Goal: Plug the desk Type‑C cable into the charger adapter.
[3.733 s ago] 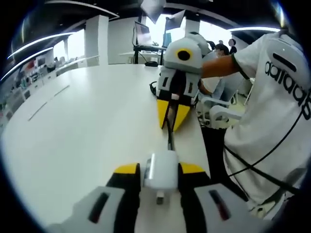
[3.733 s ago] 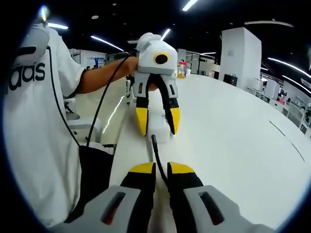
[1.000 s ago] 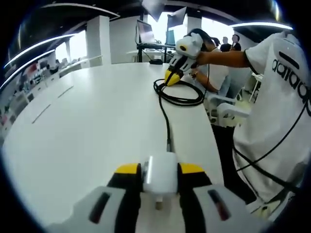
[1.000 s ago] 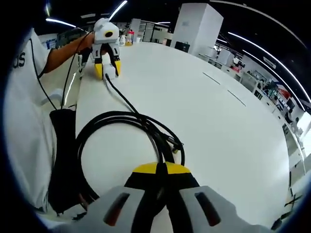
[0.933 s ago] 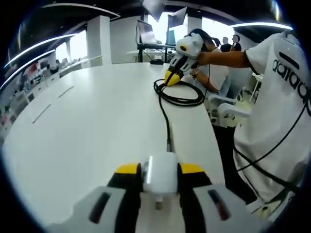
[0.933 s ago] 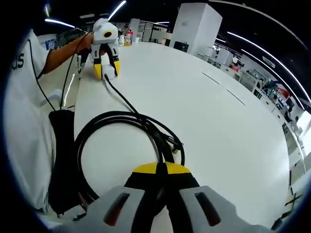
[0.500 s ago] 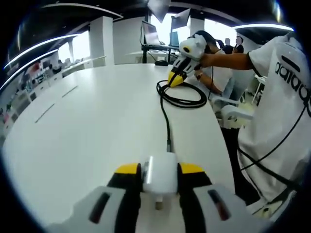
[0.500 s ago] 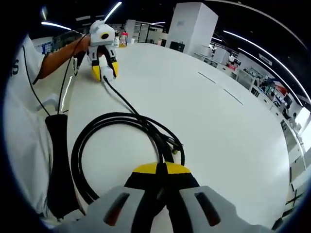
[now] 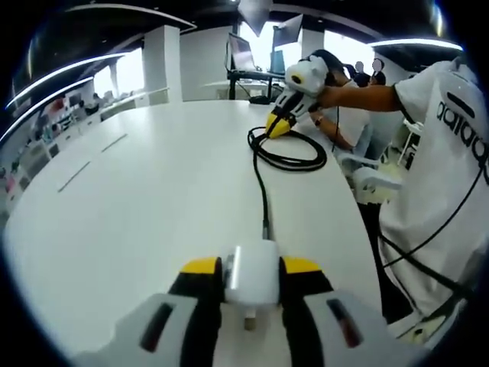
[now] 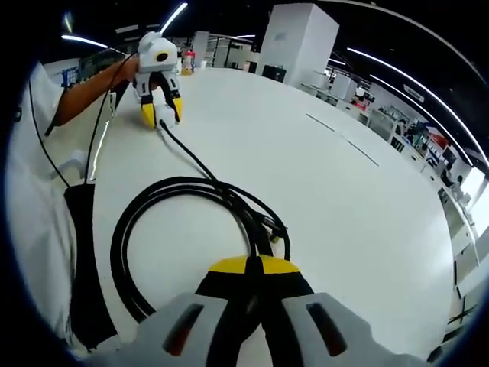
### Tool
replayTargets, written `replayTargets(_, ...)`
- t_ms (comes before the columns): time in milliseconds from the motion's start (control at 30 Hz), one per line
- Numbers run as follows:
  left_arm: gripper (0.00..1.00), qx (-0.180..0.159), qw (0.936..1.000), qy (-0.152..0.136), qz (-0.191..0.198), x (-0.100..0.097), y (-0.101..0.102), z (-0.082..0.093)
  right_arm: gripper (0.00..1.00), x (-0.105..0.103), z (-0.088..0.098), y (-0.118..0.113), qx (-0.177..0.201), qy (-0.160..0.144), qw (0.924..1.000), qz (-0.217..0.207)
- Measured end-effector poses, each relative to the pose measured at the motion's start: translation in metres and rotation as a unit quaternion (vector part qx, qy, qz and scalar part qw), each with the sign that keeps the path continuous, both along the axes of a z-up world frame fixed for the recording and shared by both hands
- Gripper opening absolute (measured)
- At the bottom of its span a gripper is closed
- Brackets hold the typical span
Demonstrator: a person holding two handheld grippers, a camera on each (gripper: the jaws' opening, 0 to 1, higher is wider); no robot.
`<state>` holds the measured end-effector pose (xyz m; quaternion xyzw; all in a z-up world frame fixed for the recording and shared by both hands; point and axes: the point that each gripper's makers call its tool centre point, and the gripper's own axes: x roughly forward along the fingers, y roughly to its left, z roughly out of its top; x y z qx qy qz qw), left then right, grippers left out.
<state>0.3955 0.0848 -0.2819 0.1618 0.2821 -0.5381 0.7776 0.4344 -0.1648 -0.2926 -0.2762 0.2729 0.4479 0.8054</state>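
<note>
Fingers [image 9: 205, 267] still clamp charger adapter [image 9: 253, 275]; cable [image 10: 191, 199] coil unmoved

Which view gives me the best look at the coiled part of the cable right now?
The right gripper view: the cable coil lies large, just ahead of the right gripper. The left gripper view shows it small and far across the table.

White desk [image 9: 153, 191] w/ coiled black cable [image 10: 191, 229] lying on top, adapter [image 9: 254, 279] at edge.
</note>
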Motion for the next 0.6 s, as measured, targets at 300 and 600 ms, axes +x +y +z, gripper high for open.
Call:
replayTargets(300, 0.28, -0.006, 0.9999, 0.005, 0.010, 0.009, 0.000, 0.001, 0.02, 0.009, 0.000, 0.003, -0.005, -0.003, 1.0000, 0.000)
replayTargets(600, 0.28, -0.002, 0.9999, 0.005, 0.012, 0.008, -0.012, 0.001, 0.02, 0.021, -0.001, 0.005, -0.013, -0.009, 0.9999, -0.001)
